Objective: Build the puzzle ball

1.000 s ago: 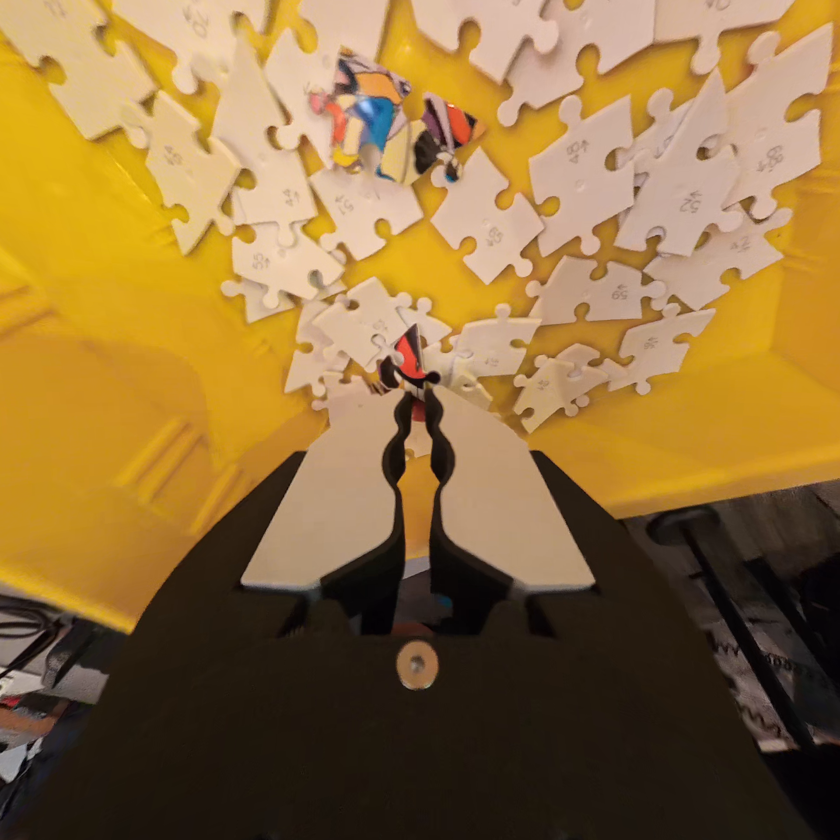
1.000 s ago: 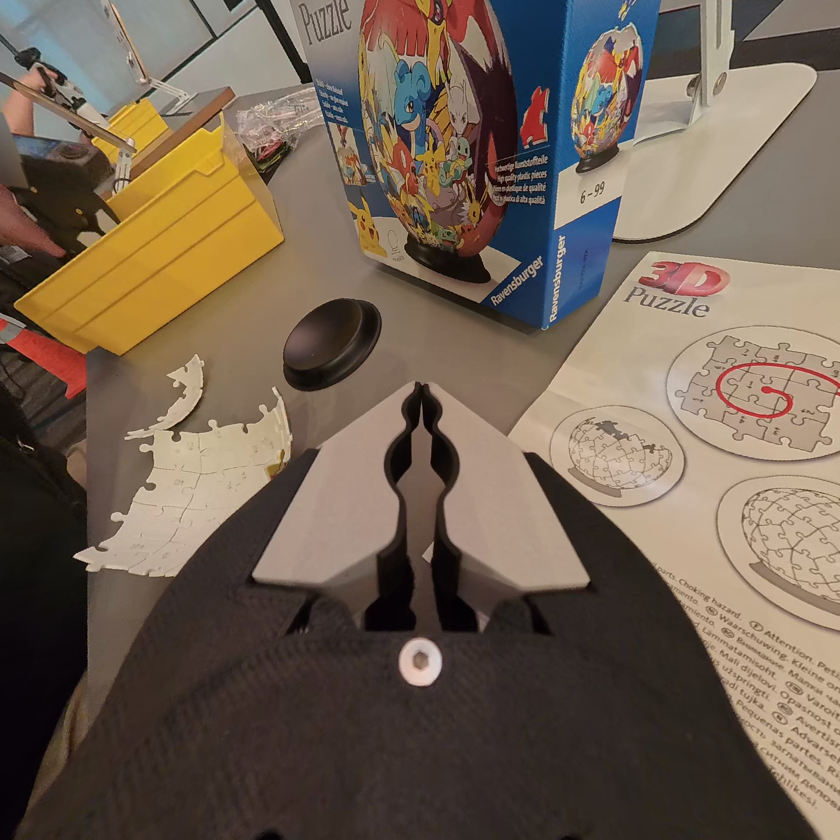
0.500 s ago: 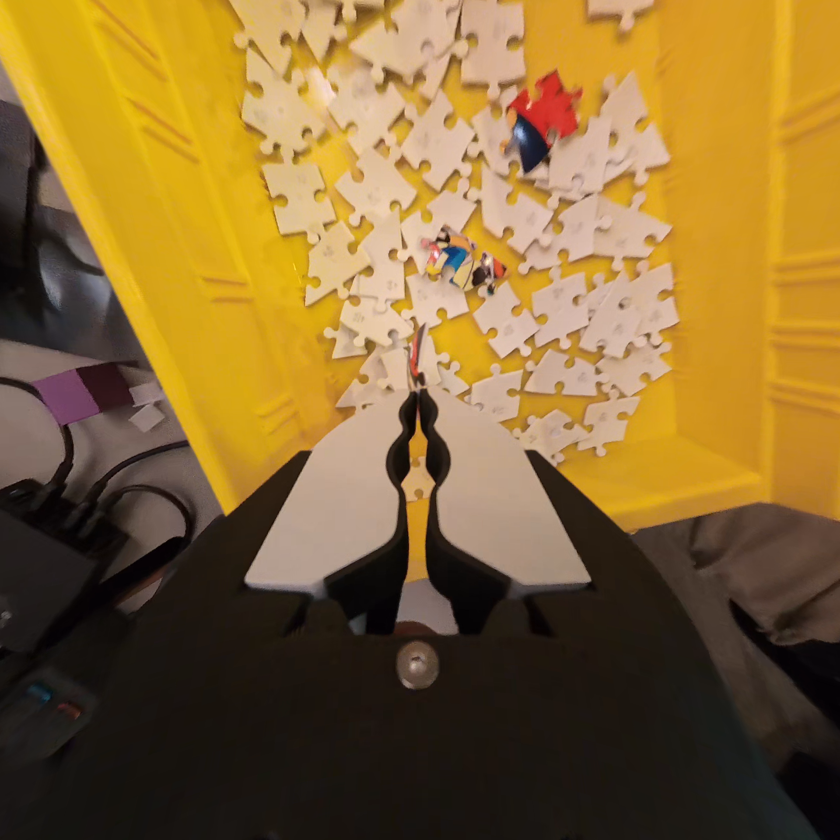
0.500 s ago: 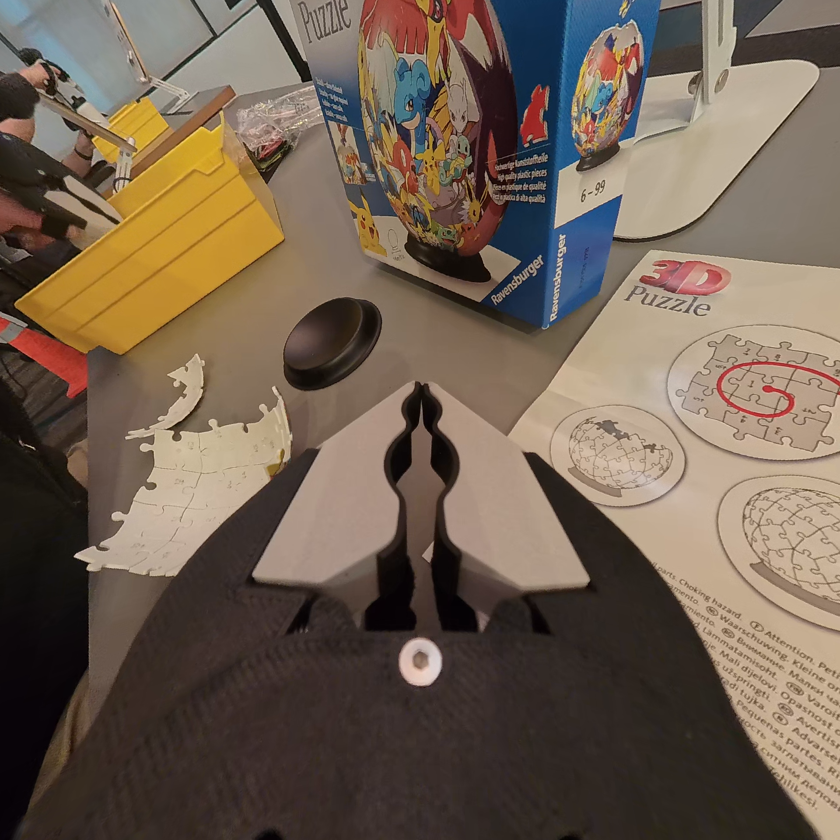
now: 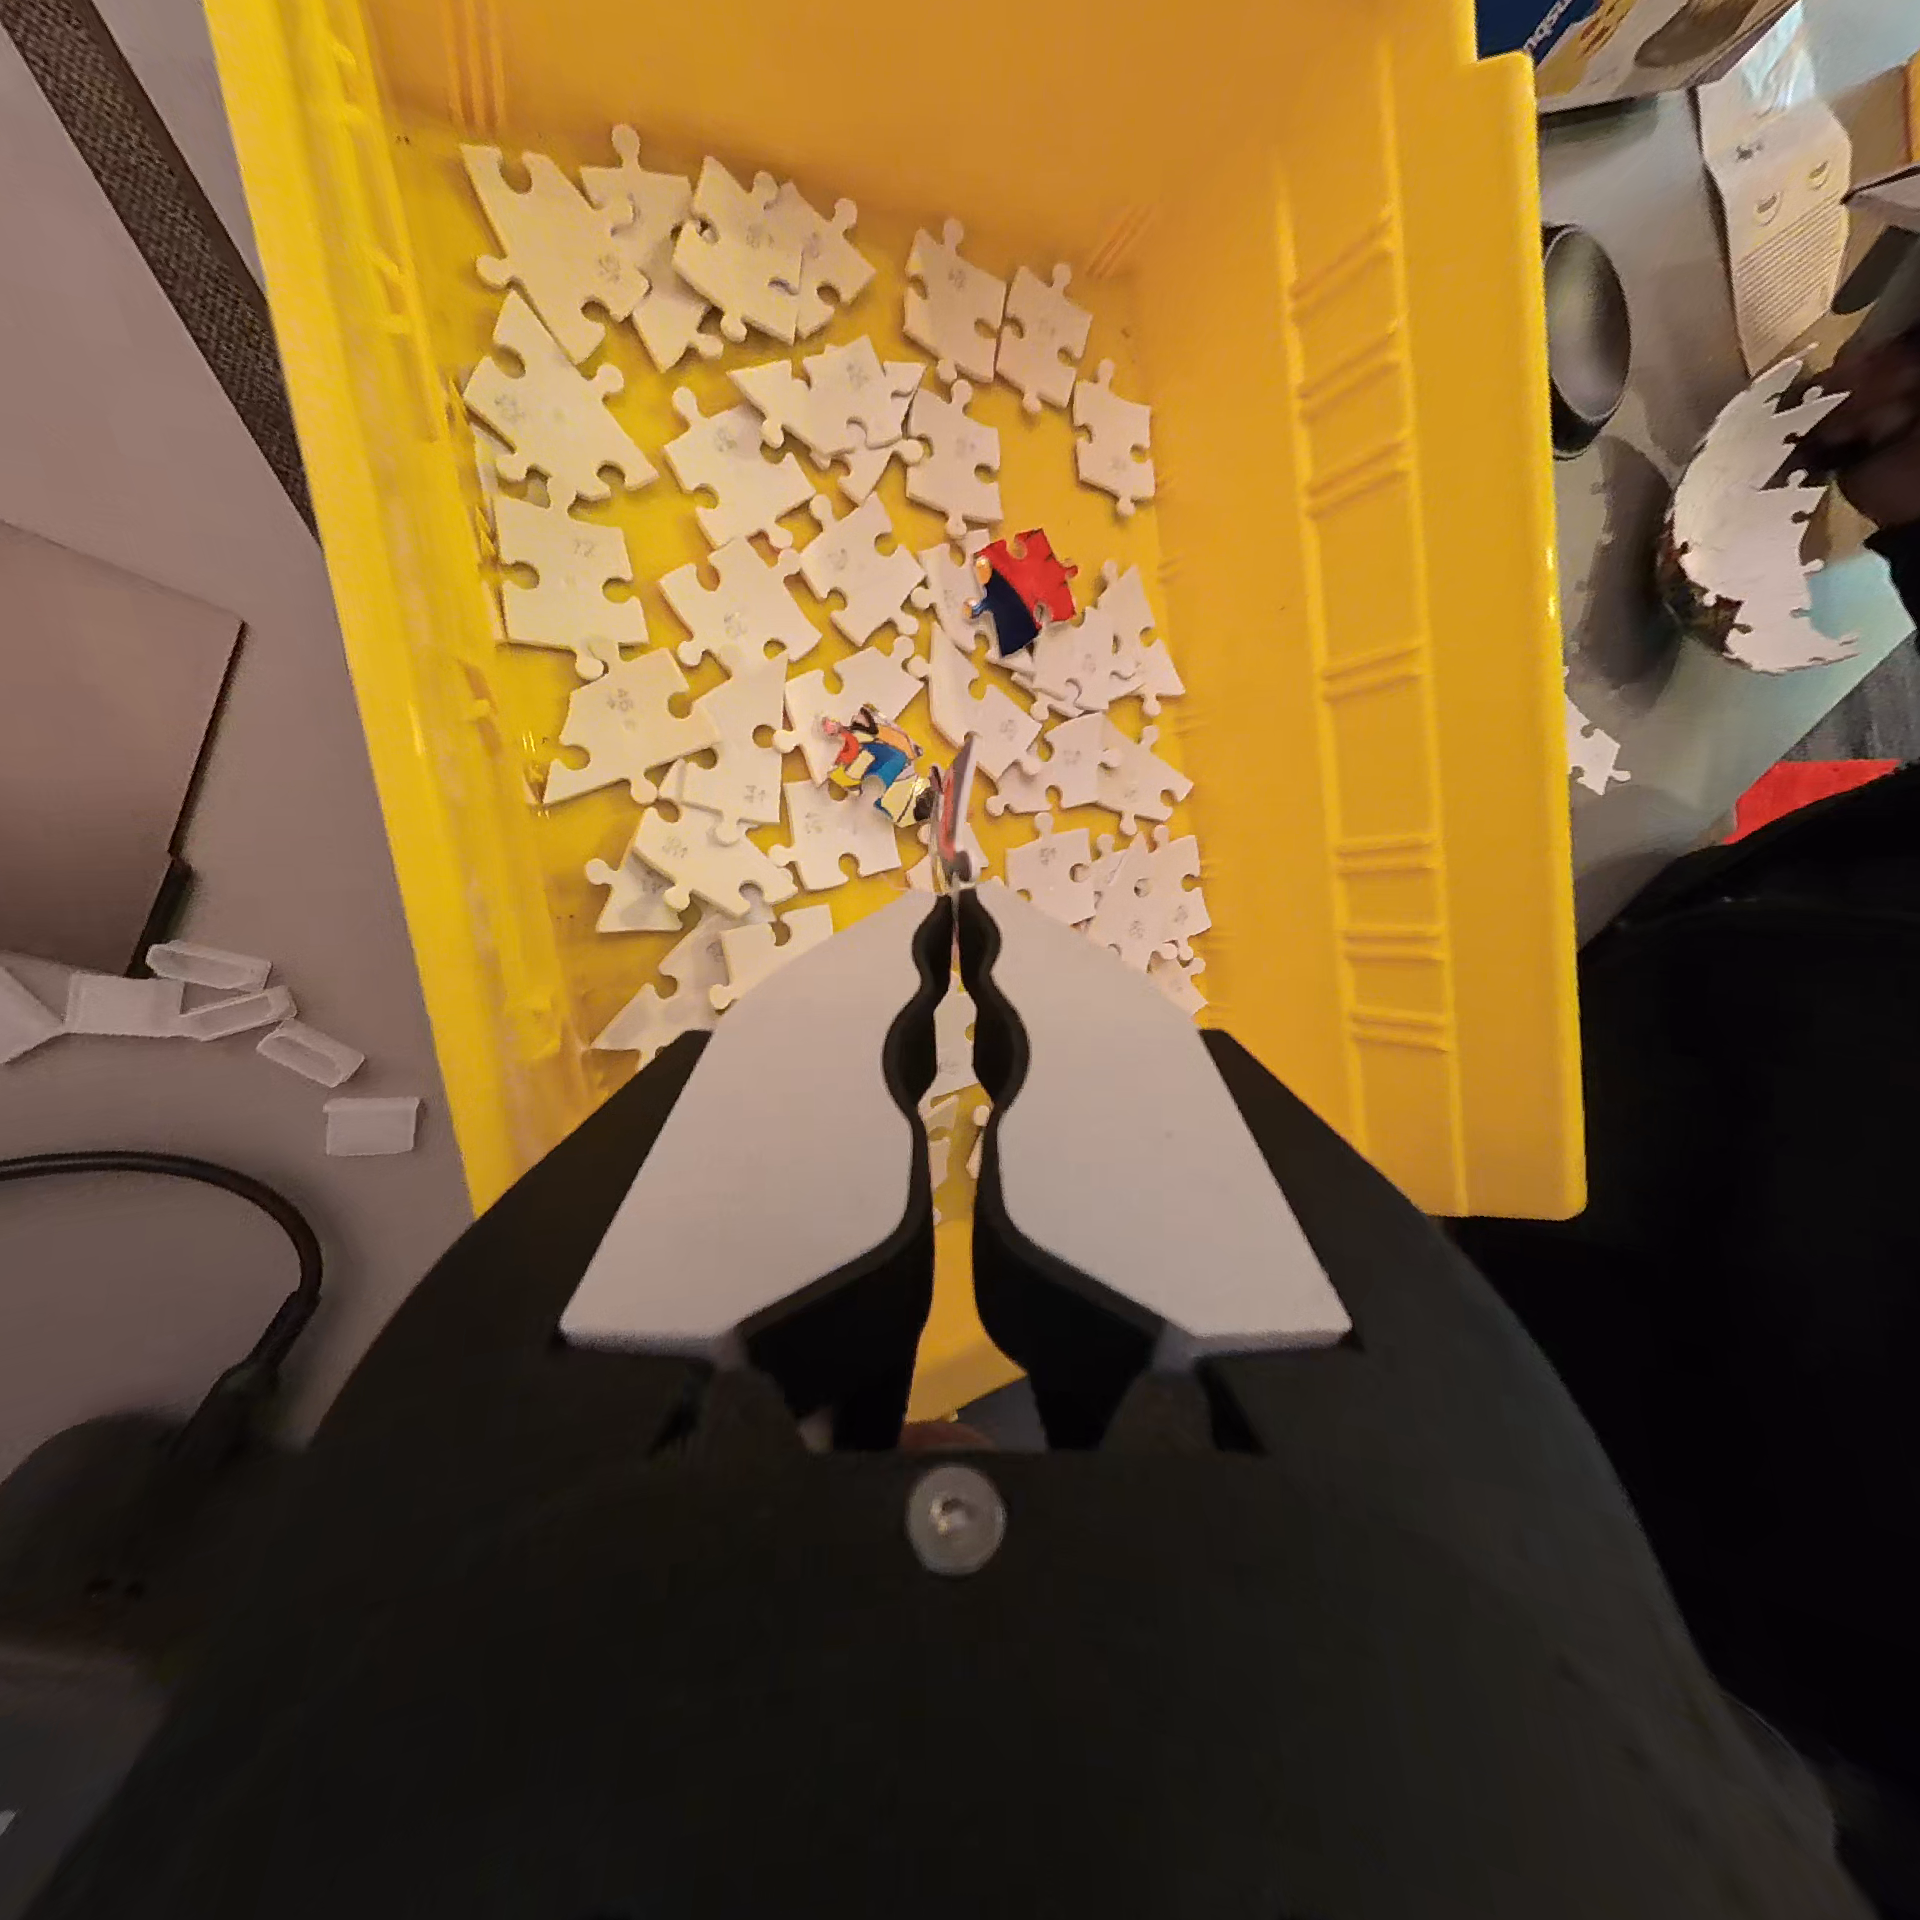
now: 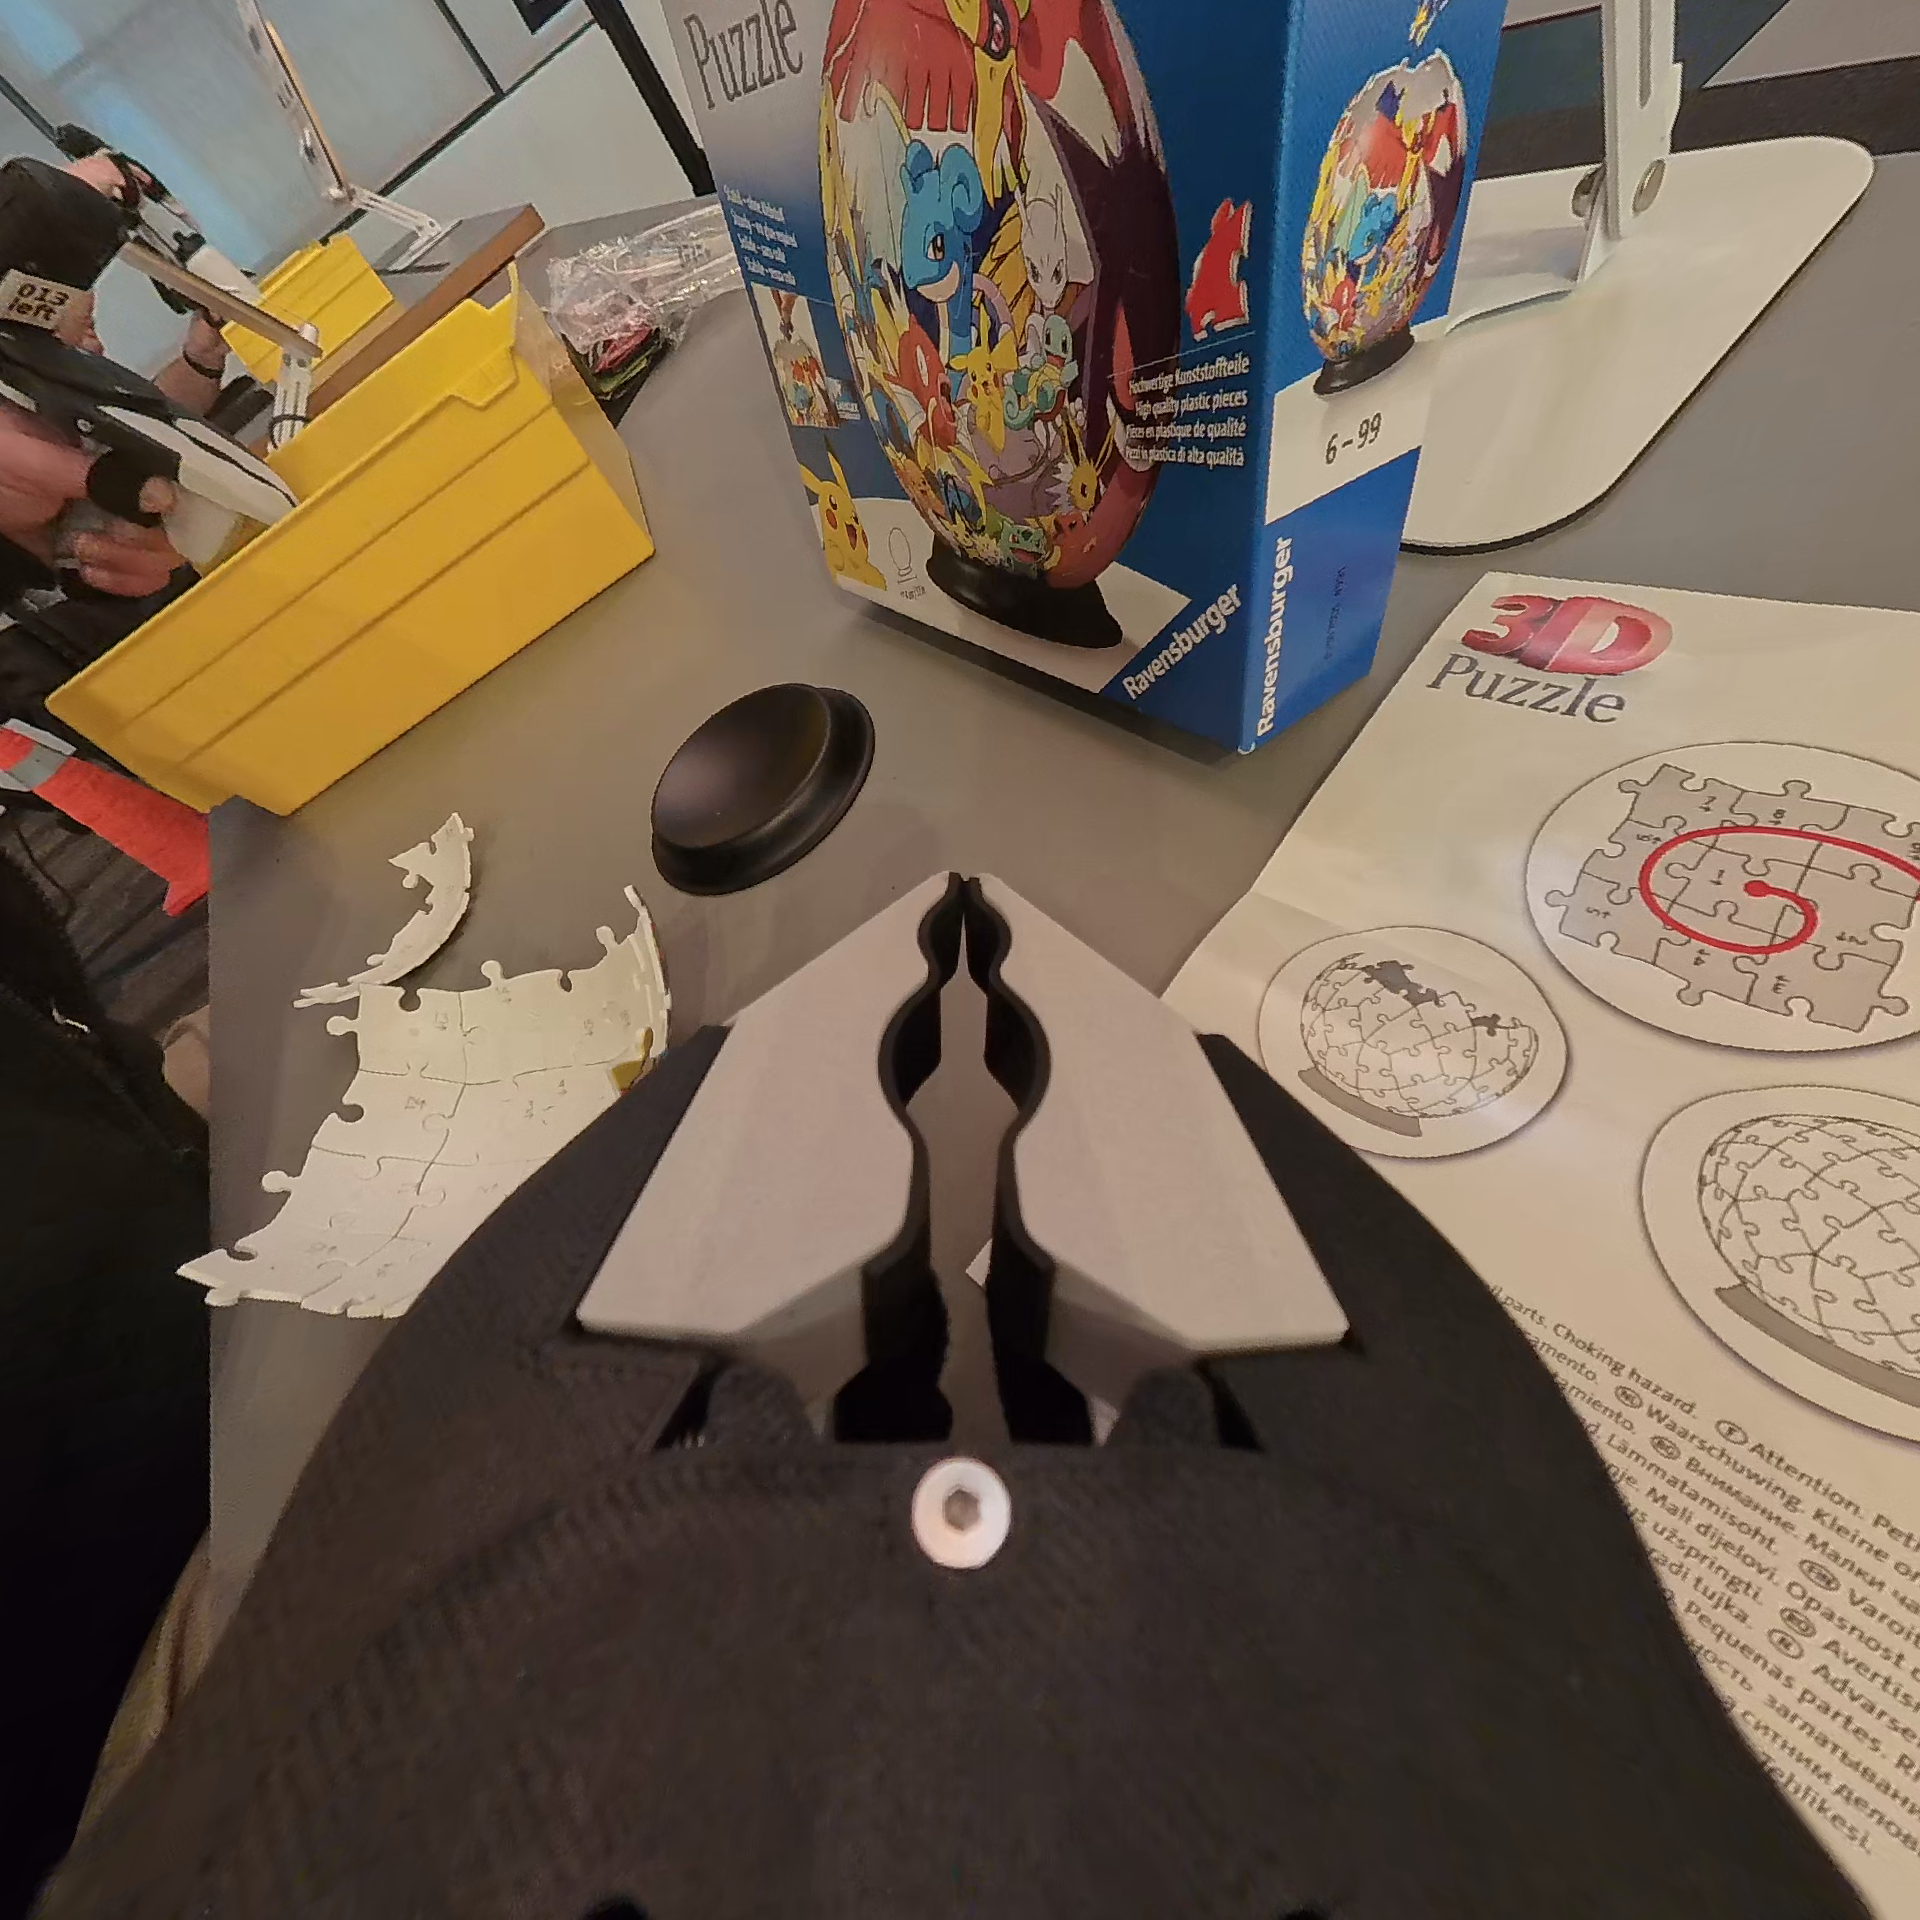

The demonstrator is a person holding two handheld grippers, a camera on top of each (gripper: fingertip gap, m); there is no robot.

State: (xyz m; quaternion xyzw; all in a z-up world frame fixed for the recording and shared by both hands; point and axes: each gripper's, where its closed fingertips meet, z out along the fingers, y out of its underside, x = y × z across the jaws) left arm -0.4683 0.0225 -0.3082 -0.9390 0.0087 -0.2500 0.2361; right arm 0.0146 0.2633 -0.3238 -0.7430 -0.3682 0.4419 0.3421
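My left gripper (image 5: 954,902) is shut on a thin coloured puzzle piece (image 5: 956,816), held edge-on above a yellow bin (image 5: 1434,644). The bin holds several loose pieces, most white side up, plus a red one (image 5: 1023,592) and a multicoloured one (image 5: 873,758). The half-built curved shell (image 5: 1756,540) lies to the bin's right, and shows white side up in the right wrist view (image 6: 457,1101). My right gripper (image 6: 958,885) is shut and empty above the grey table, between the shell and the instruction sheet (image 6: 1621,1039). The left gripper (image 6: 197,478) shows over the bin (image 6: 353,603).
A black round stand (image 6: 764,784) sits just ahead of my right gripper. The blue puzzle box (image 6: 1081,353) stands behind it. A white lamp base (image 6: 1662,312) is at the back right. Cables (image 5: 249,1340) and small white clips (image 5: 260,1018) lie left of the bin. My hands' fingertips stand some 55 centimeters from each other. My left tips are about 45 centimeters from the half-built curved shell (image 5: 1756,540), my right tips only 15 centimeters.
My left gripper has risen out of the bin with the coloured piece, so the whole bin and the table beside it now show. My right gripper has not moved.
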